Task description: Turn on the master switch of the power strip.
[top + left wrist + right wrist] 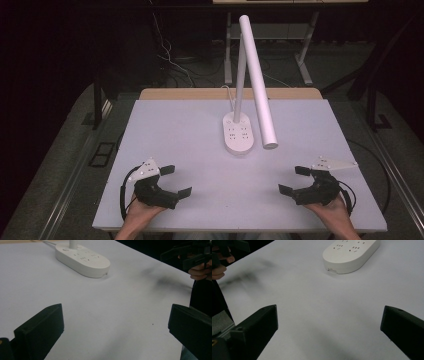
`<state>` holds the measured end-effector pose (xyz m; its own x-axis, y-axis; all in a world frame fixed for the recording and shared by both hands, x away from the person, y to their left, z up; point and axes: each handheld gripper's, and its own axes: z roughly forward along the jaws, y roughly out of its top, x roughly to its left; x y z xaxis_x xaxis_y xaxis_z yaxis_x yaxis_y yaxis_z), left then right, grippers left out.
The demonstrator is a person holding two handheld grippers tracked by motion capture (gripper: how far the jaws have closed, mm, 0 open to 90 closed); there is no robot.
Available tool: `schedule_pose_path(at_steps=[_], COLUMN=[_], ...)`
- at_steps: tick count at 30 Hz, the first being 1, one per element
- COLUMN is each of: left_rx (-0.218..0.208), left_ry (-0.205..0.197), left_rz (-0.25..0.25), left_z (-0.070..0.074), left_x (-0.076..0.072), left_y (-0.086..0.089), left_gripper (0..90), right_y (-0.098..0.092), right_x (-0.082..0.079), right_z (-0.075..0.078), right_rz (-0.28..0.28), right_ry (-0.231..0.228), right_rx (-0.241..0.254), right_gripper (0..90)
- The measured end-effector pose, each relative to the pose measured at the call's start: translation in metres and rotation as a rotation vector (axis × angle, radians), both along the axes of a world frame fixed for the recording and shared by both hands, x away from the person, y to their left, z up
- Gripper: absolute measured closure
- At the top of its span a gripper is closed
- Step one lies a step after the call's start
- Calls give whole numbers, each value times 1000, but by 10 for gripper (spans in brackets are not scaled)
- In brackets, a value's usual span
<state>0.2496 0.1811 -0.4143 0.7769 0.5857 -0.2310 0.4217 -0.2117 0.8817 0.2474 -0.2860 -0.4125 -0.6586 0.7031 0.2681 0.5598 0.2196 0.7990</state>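
Tools both spread and empty: my left tool (174, 181) and right tool (295, 180) rest short of the lamp base (239, 134); next, I reach in toward it.

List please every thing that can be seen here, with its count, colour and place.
desk lamp: one, white; oval base with sockets at table centre, tube head tilted down to the right.
lamp cable: one, white, behind the base.
table: one, white top, wooden far edge.
floor cables: several, white and dark, beyond the table.
left gripper: one, black, near left, open.
right gripper: one, black, near right, open.
hands: two, near edge.
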Motion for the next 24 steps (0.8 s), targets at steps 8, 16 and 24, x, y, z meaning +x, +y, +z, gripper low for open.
schedule_pose_path(at_steps=[8, 16, 24], left_rx=[11, 21, 31], left_ry=[10, 20, 22], left_rz=[-15, -21, -36], left_z=[4, 8, 14], left_x=[3, 6, 12], left_y=[-2, -4, -7], left_gripper=[0, 0, 0], right_y=[-2, -2, -2], right_x=[-1, -2, -3], right_z=[0, 1, 1], right_rz=[-9, -12, -12], right_ry=[4, -2, -2], right_rx=[-6, -6, -5], right_gripper=[6, 6, 6])
